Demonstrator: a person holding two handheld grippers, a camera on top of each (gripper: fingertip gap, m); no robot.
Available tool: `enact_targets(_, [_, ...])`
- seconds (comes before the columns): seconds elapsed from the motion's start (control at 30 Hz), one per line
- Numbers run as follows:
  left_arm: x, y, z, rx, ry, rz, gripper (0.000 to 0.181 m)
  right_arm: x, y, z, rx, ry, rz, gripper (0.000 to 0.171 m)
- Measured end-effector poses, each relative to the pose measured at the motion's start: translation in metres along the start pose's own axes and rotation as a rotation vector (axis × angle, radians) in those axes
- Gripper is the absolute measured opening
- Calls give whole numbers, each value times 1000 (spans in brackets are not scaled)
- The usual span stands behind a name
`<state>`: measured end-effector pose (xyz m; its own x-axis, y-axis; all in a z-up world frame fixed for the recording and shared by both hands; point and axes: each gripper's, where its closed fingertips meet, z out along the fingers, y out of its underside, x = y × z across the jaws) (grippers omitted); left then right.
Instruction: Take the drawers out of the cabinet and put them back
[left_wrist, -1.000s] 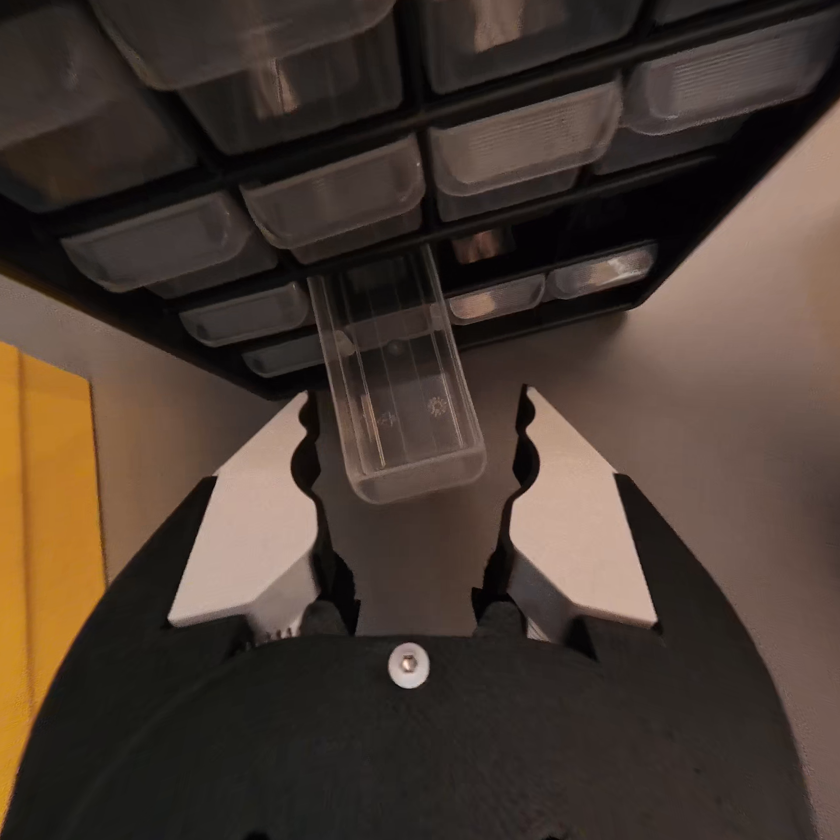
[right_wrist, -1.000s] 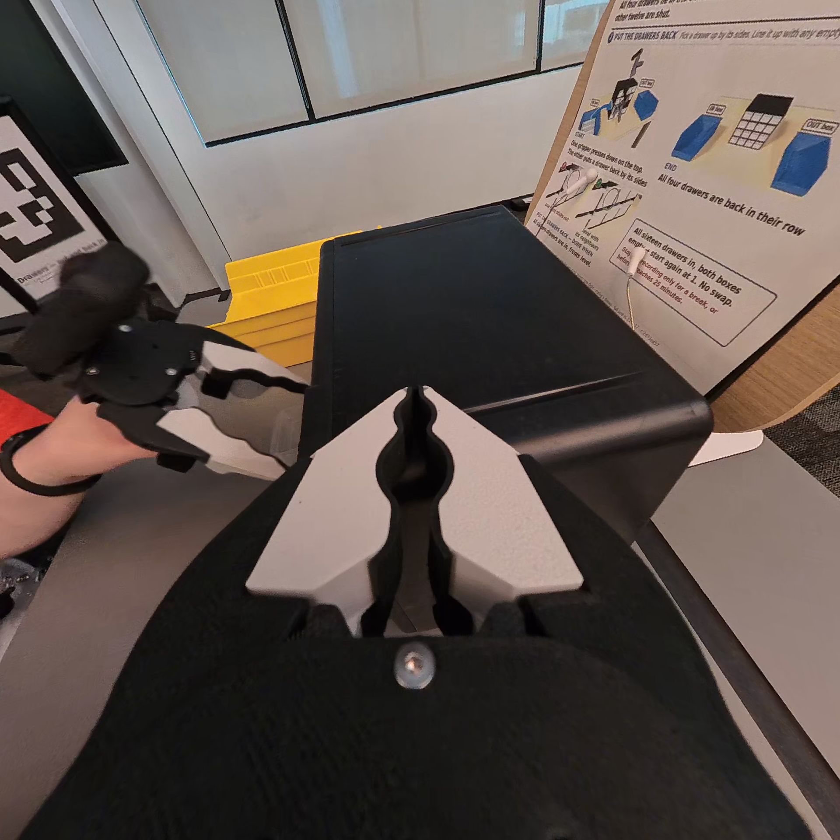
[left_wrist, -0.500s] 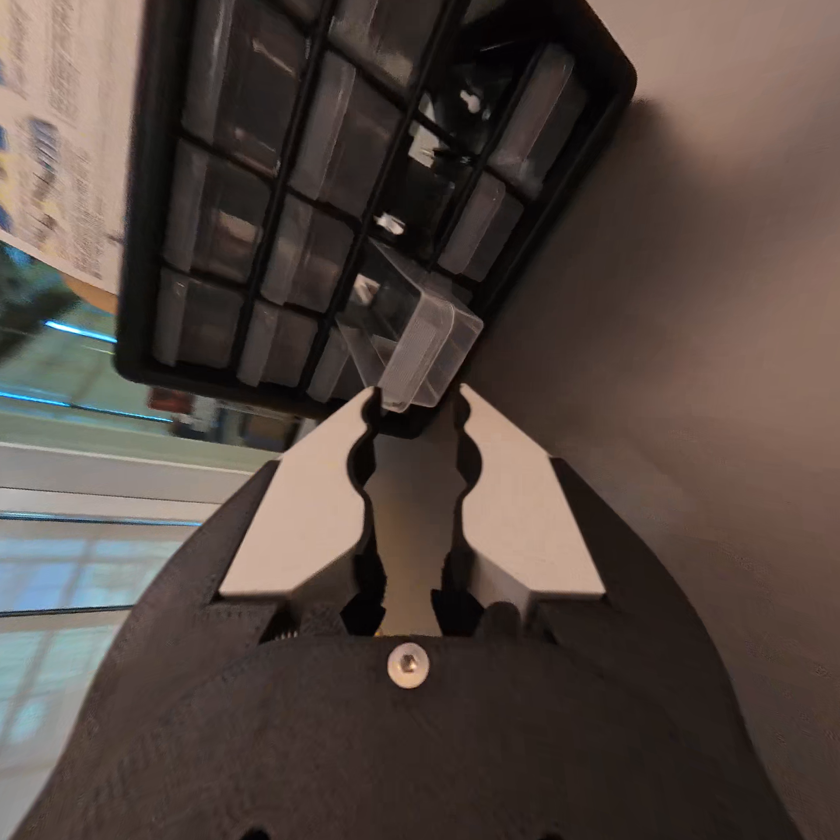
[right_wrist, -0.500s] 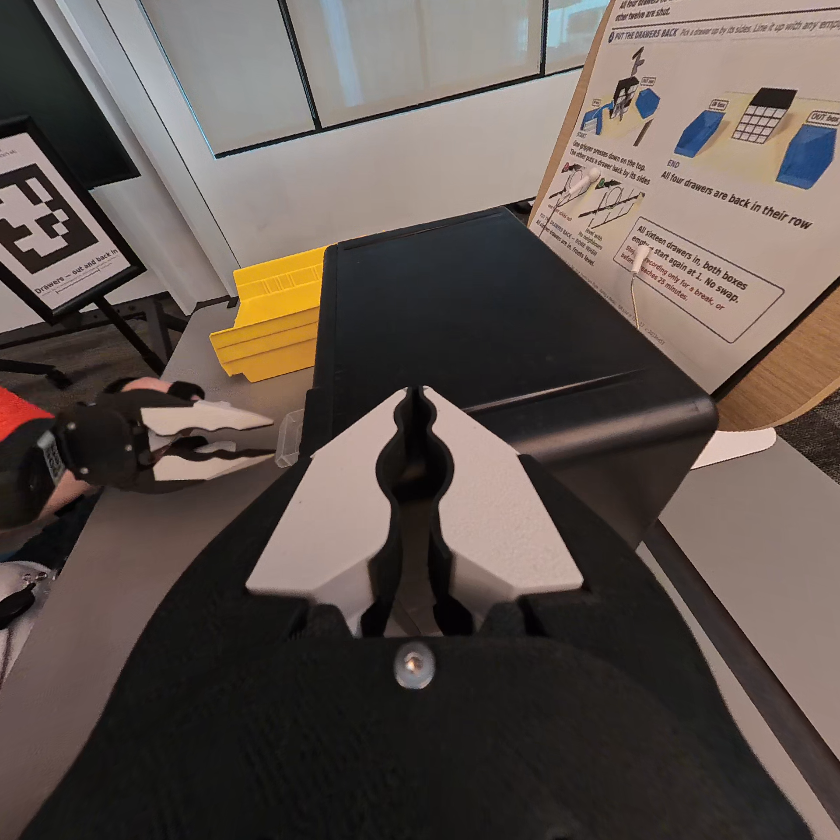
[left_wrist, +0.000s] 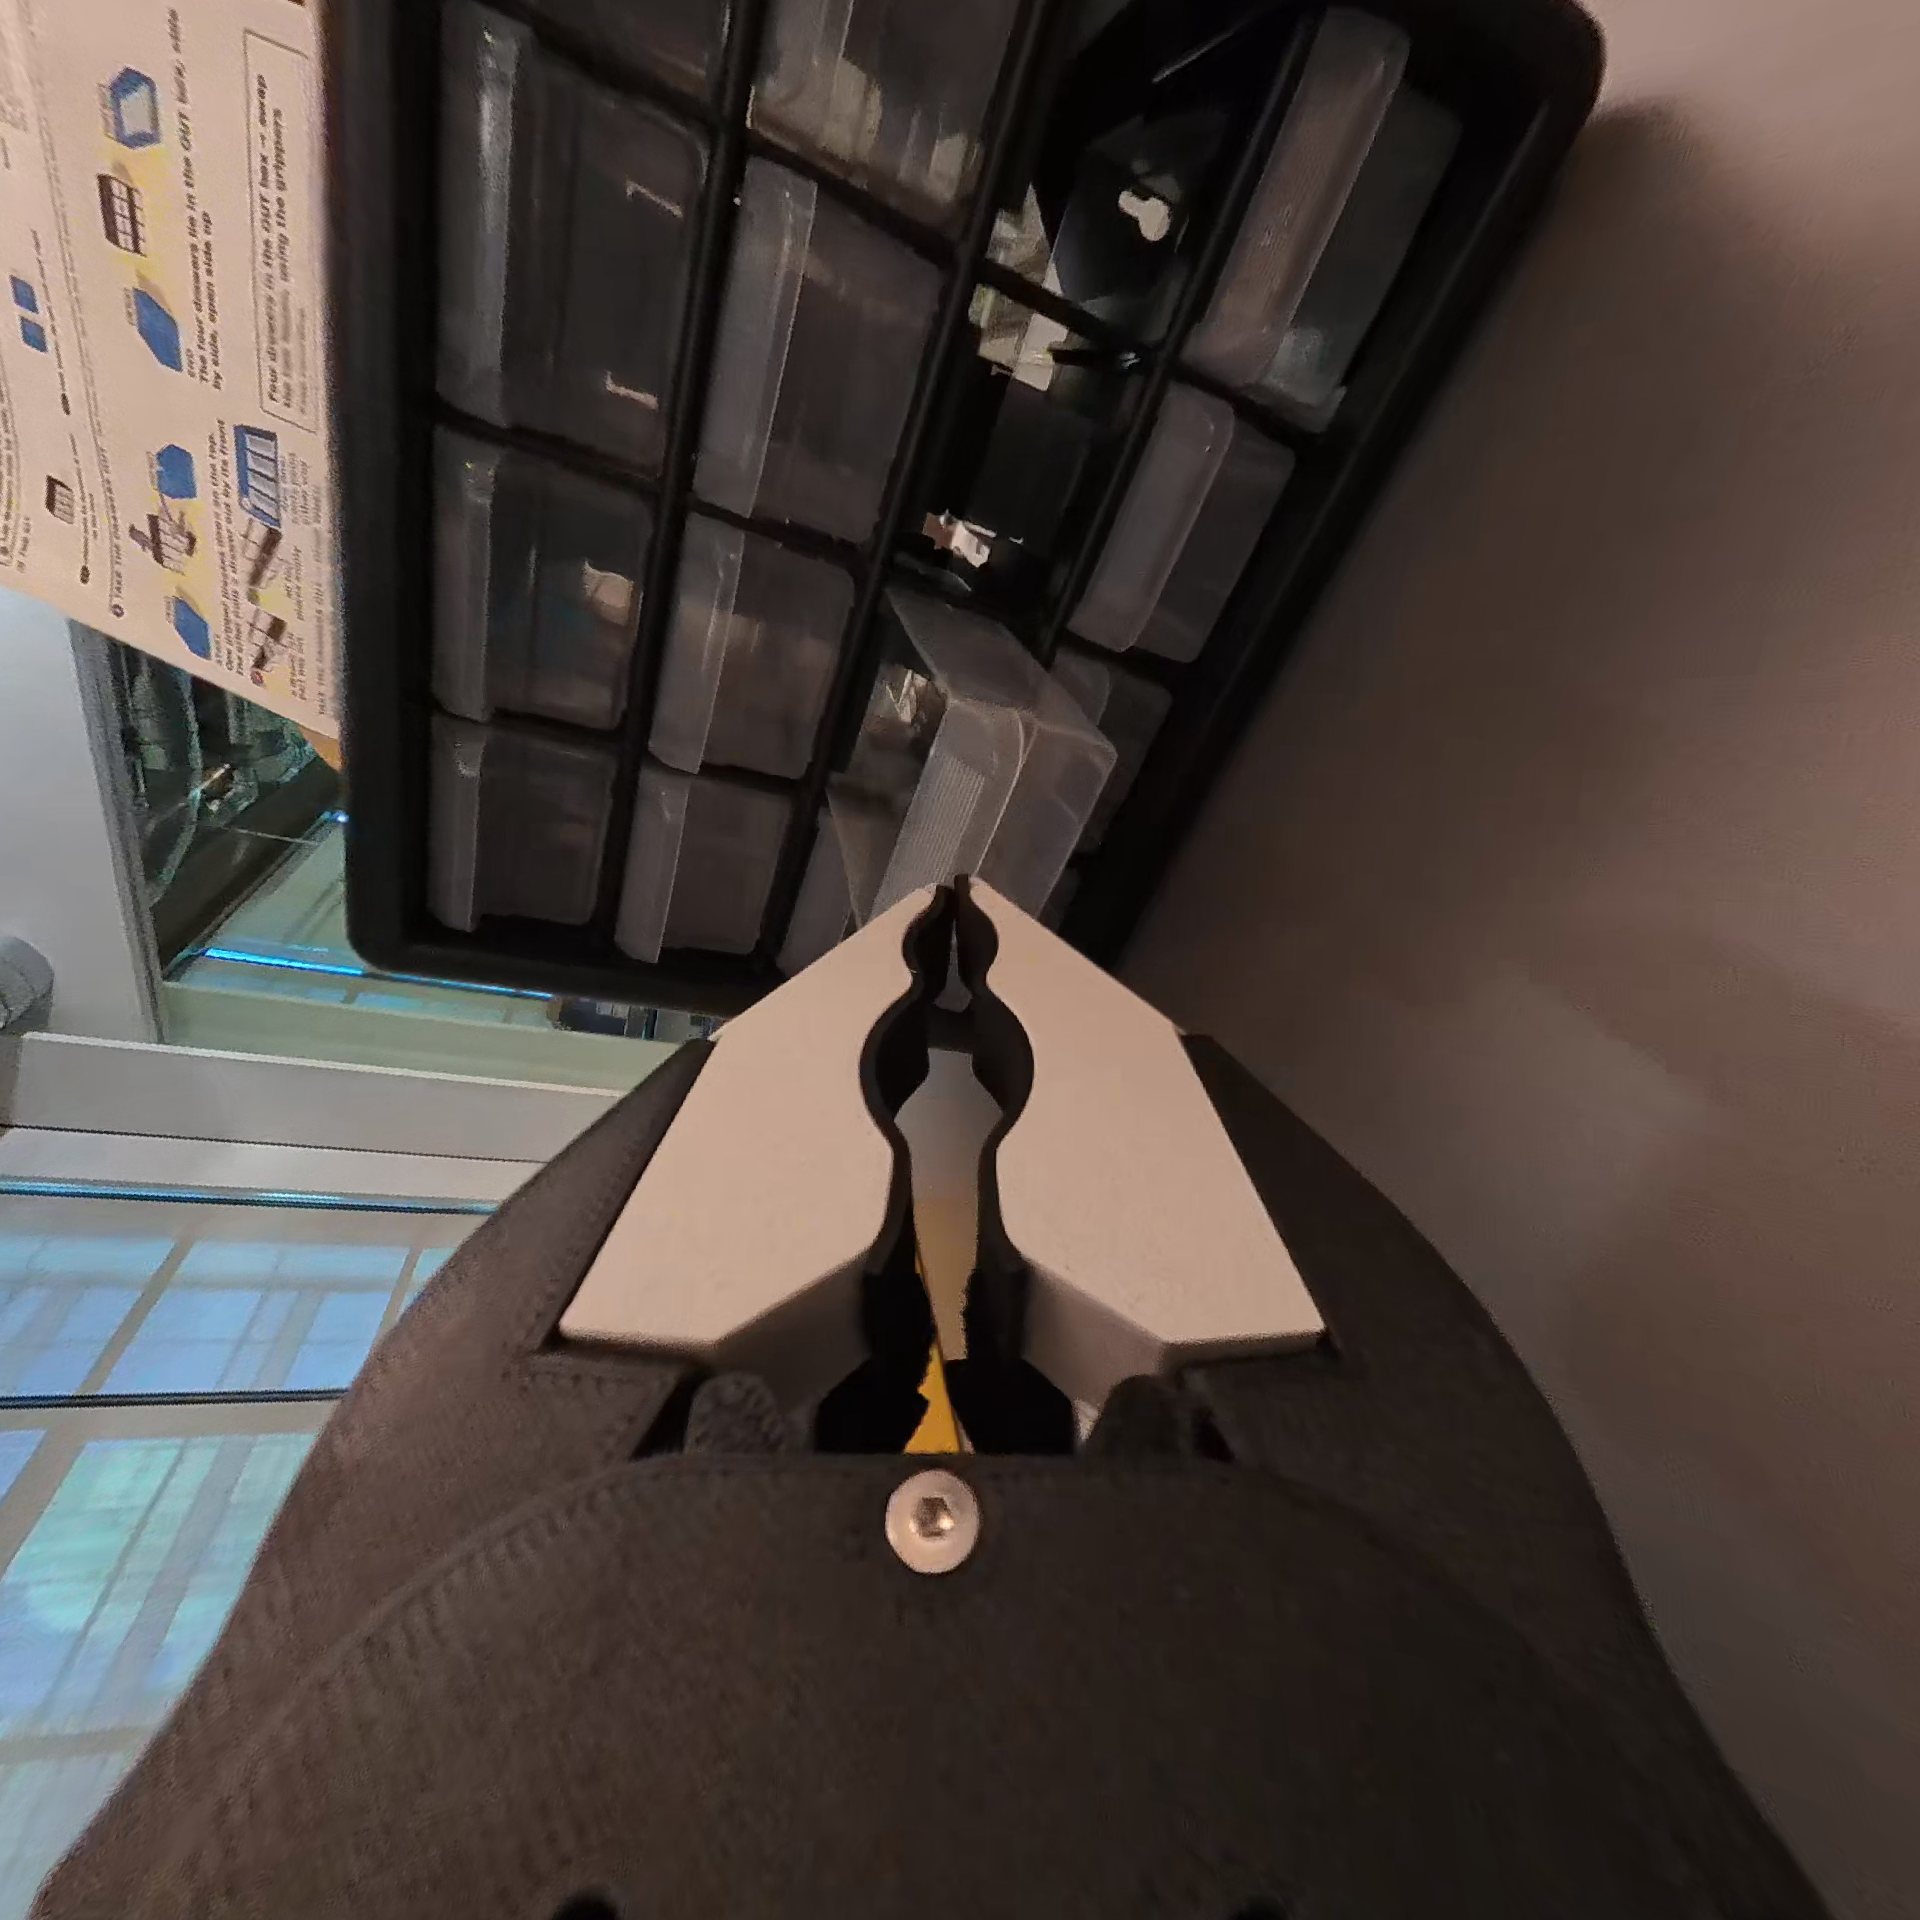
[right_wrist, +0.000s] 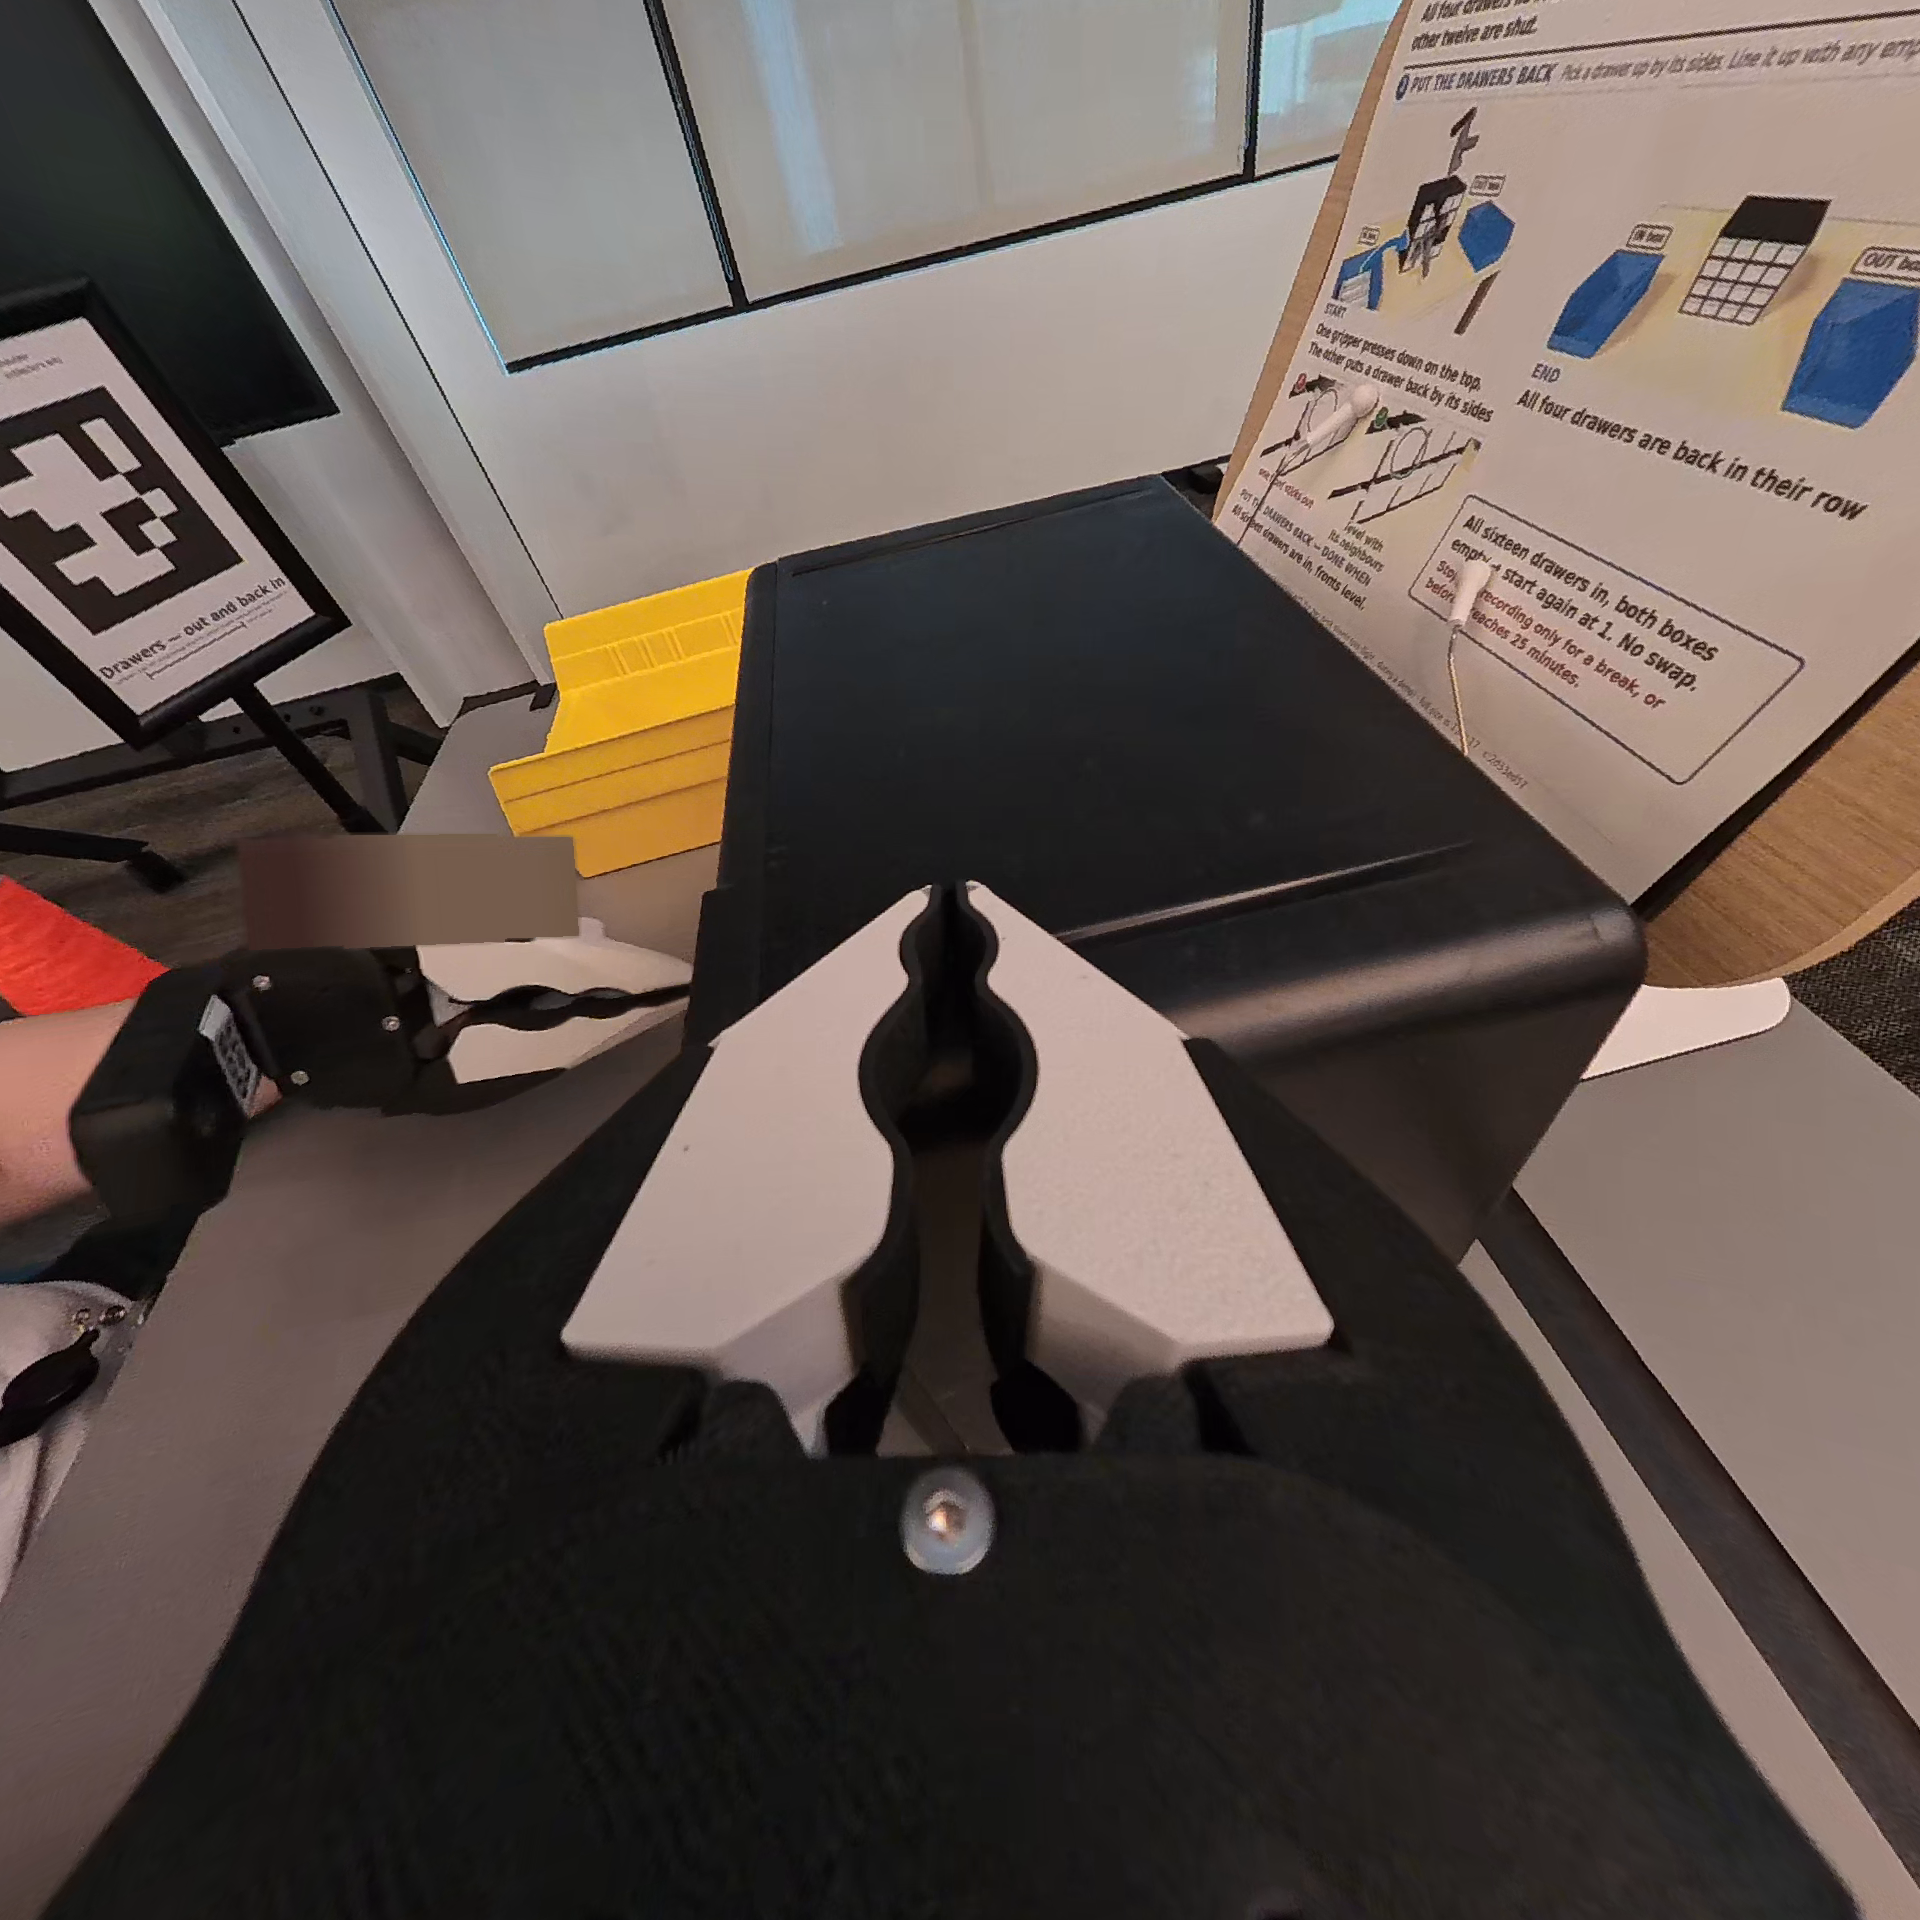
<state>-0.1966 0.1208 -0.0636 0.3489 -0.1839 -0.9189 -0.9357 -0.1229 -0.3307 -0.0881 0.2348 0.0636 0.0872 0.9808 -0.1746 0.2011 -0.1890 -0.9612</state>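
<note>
The black drawer cabinet (left_wrist: 1226, 852) fills the top of the rolled left wrist view, holding several clear drawers. One clear drawer (left_wrist: 997, 769) sticks partly out of a slot in the row nearest the table. My left gripper (left_wrist: 956, 896) is shut and empty, its tips right at that drawer's front. At least two slots (left_wrist: 1101, 239) stand empty. In the right wrist view my right gripper (right_wrist: 951, 896) is shut and rests on the front edge of the cabinet's top (right_wrist: 1143, 727). The left gripper (right_wrist: 670, 995) shows there at the cabinet's front face.
A yellow bin (right_wrist: 634, 727) stands left of the cabinet. An instruction board (right_wrist: 1610, 416) leans behind it on the right. A framed sign on a stand (right_wrist: 125, 520) is off the grey table (right_wrist: 1714, 1247) at the left. A person's arm holds the left gripper. Some 20 cm of space lies between my two pairs of fingers.
My left gripper rolled sideways, closed from wide open, and moved up to the drawer's front. The drawer sits further into its slot. My right gripper stayed on the cabinet top.
</note>
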Motion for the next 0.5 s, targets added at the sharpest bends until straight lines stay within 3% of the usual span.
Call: enact_targets(0.5, [-9,-8,51,-50,1,-62,4,0,0,0,3,-5,3,0])
